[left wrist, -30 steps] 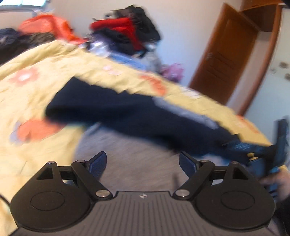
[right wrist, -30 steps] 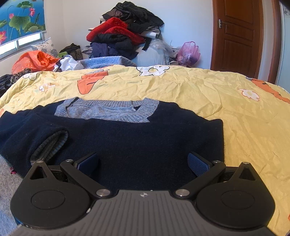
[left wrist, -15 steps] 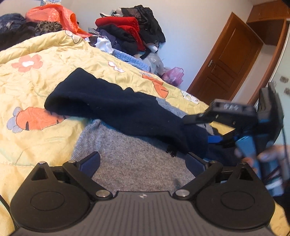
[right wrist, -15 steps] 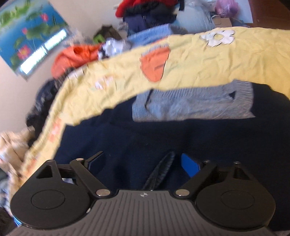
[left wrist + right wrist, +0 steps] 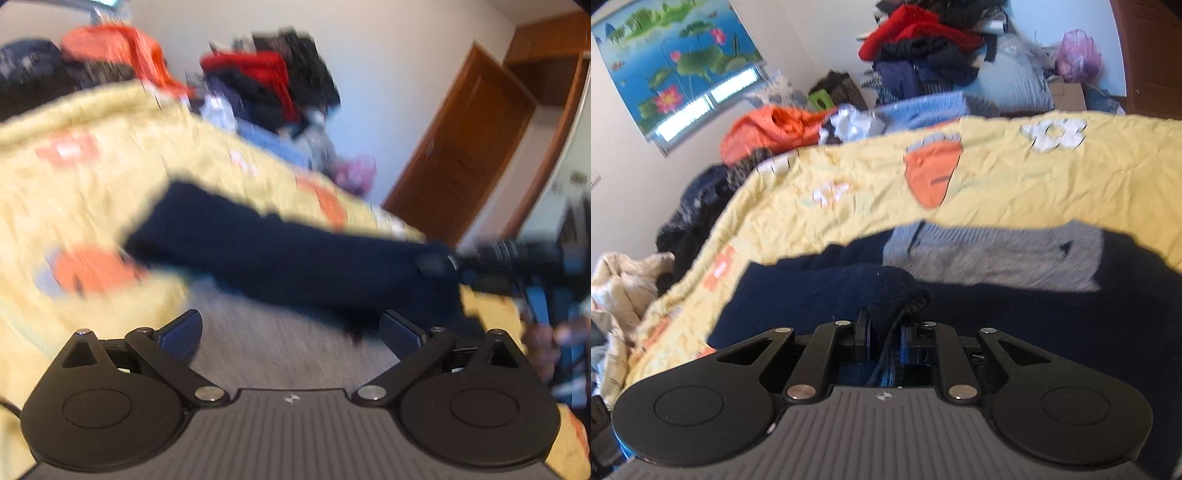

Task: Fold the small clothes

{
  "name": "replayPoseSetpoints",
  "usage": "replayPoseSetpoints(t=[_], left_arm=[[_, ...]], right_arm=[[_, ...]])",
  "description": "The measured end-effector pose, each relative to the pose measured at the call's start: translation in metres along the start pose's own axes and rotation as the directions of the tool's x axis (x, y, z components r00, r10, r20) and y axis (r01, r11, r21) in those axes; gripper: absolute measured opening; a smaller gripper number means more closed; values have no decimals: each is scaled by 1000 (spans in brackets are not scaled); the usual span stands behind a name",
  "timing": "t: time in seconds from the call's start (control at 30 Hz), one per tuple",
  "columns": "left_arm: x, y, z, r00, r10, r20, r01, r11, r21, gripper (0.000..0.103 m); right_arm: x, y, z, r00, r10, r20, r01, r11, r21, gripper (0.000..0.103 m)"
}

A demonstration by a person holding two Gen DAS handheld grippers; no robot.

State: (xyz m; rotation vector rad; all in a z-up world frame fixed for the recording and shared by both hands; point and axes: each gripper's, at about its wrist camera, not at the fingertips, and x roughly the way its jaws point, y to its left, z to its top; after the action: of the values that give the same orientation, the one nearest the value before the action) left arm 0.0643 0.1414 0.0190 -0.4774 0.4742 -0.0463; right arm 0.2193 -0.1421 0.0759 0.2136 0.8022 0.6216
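Right tongs point(image 5: 882, 341): just closed, clamped on the navy sleeve point(image 5: 886, 291).
Left tongs point(image 5: 291, 328): just spread wide, empty.
Sweater point(image 5: 1034, 325): flat on the bed point(image 5: 997, 192).
Technique: I'd carry the sleeve across level, keeping it taut.

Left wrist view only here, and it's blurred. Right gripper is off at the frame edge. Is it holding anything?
Observer: Yes. The right gripper has just closed on the sleeve cuff of the navy sweater.
Operator: Collar visible?
Observer: Yes, a grey ribbed collar, lying flat beyond the pinched sleeve.
Operator: What's past the bed on your side?
Observer: A lotus poster on the wall, over a window.
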Motion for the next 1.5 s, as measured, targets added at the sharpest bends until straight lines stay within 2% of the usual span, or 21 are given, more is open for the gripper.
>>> replayPoseSetpoints(t=[0.1, 0.17, 0.23, 0.3, 0.47, 0.57, 0.73, 0.77, 0.8, 0.83, 0.9, 0.93, 1.1, 1.13, 1.2, 1.27, 1.3, 1.37, 1.4, 1.43, 1.5], left_arm=[[-9, 30, 29, 997, -40, 67, 52, 980, -193, 103], [5, 50, 43, 998, -52, 27, 58, 956, -288, 103], [21, 63, 50, 999, -21, -24, 12, 947, -322, 103], [33, 71, 55, 998, 14, -64, -34, 943, -330, 103], [47, 71, 64, 997, -5, -81, -20, 953, -302, 103], [66, 58, 72, 991, -10, -134, -21, 973, -232, 103], [104, 37, 76, 975, 15, -222, -43, 991, -123, 102], [111, 35, 75, 969, 30, -245, -58, 992, -110, 97], [118, 32, 73, 963, 45, -267, -70, 994, -85, 82], [123, 28, 72, 960, 65, -272, -82, 995, -52, 73], [131, 20, 71, 950, 115, -290, -110, 993, 34, 8], [135, 20, 70, 943, 132, -305, -124, 991, 44, 8], [116, 3, 81, 965, 183, -189, -154, 976, 157, 5], [118, 1, 82, 962, 197, -186, -166, 971, 172, 5], [130, 1, 75, 943, 246, -224, -200, 957, 212, 5], [136, -2, 63, 937, 274, -216, -214, 940, 265, 5], [136, -7, 59, 938, 290, -192, -223, 924, 311, 6], [132, -13, 56, 938, 302, -169, -229, 908, 351, 9], [128, -15, 55, 941, 296, -165, -221, 905, 364, 9], [125, -17, 55, 942, 294, -162, -217, 902, 374, 11], [114, -17, 55, 945, 279, -169, -202, 908, 366, 21]], right_arm=[[-24, -19, 8, 999, 5, 33, -5, 1000, 8, 19], [-32, -31, 14, 999, -2, 49, 1, 1000, 20, 19], [-39, -39, 21, 998, -10, 62, 9, 1000, 26, 18], [-46, -45, 26, 997, -13, 77, 11, 1000, 21, 19], [-63, -86, 27, 996, -49, 76, 42, 995, 87, 19], [-57, -115, 17, 993, -112, 31, 107, 987, 122, 18], [-43, -146, -8, 992, -125, -11, 125, 972, 200, 18], [-40, -148, -12, 993, -121, -16, 122, 971, 207, 18], [-39, -150, -16, 992, -121, -21, 122, 971, 207, 18], [-37, -151, -17, 992, -120, -26, 123, 971, 207, 19], [-36, -153, -18, 993, -115, -27, 118, 971, 210, 18], [-37, -154, -16, 993, -113, -26, 116, 971, 208, 19], [-59, -154, -7, 997, -75, 35, 66, 975, 212, 18], [-57, -158, -8, 996, -83, 23, 76, 974, 212, 18], [-43, -165, -14, 991, -129, -32, 133, 967, 216, 18], [-38, -165, -21, 993, -119, -23, 121, 969, 214, 18], [-37, -164, -22, 995, -103, -10, 103, 969, 224, 20], [-40, -166, -25, 997, -78, 11, 72, 961, 266, 33], [-43, -168, -26, 998, -57, 24, 47, 957, 287, 47], [-49, -169, -27, 998, -41, 40, 26, 949, 315, 56], [-62, -171, -29, 998, -17, 61, -6, 935, 354, 58]])
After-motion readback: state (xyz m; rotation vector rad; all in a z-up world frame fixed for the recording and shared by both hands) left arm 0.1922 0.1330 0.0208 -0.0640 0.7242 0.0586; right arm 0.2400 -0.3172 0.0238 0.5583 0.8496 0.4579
